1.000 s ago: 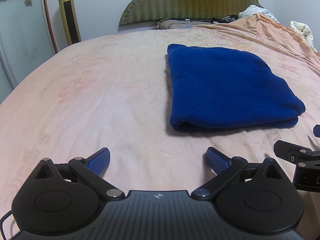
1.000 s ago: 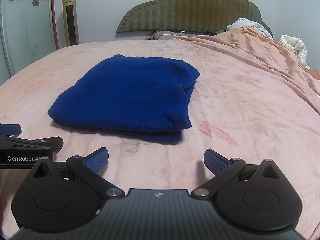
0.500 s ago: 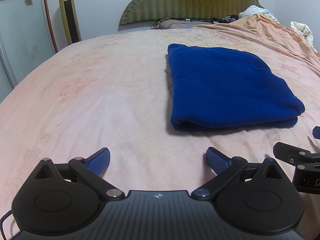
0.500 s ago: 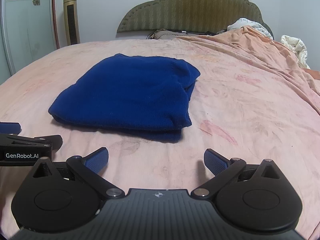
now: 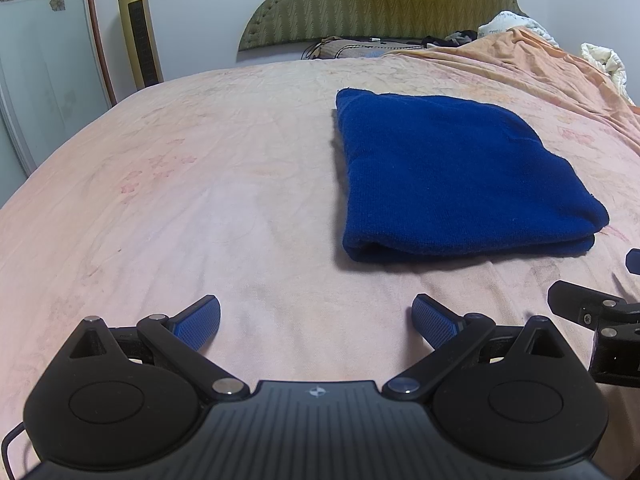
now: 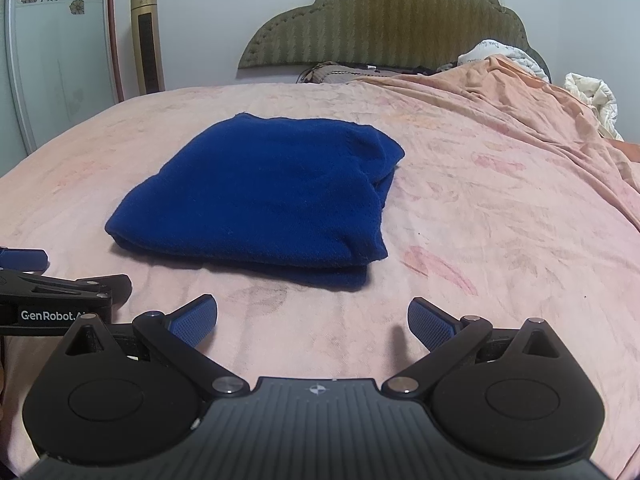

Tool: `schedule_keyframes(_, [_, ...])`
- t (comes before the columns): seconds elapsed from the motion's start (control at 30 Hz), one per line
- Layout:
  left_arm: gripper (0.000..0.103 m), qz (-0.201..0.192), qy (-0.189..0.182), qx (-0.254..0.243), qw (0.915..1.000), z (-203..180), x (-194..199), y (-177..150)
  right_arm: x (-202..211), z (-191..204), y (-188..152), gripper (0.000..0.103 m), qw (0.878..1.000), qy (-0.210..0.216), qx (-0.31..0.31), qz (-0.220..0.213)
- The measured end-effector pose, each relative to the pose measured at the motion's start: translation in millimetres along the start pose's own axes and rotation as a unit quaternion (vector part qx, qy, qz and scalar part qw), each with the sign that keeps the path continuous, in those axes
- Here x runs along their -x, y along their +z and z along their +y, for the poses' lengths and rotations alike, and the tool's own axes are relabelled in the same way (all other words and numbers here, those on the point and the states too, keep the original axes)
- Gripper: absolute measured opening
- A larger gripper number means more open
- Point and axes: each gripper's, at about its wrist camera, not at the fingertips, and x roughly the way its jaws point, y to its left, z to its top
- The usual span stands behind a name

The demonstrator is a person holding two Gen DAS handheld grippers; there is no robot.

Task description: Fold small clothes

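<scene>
The blue garment (image 5: pixel 452 176) lies on the bed (image 5: pixel 200 200) as a neat stacked rectangle, so the folding looks done, with the left gripper (image 5: pixel 316 322) and right gripper (image 6: pixel 313 322) hovering just short of it, fingers spread and empty.

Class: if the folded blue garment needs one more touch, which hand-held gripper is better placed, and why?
Probably the right hand-held gripper: the blue garment lies almost straight ahead of its open jaws, while from the left hand-held gripper it sits off to the right.
</scene>
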Motion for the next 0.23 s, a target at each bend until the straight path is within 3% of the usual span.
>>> schedule_keyframes(0.23, [0.103,-0.004,0.003,-0.004,1.0,-1.4,2.0,0.1,0.4,-1.3,0.5,0.103,1.0,0.004,0.0,0.001])
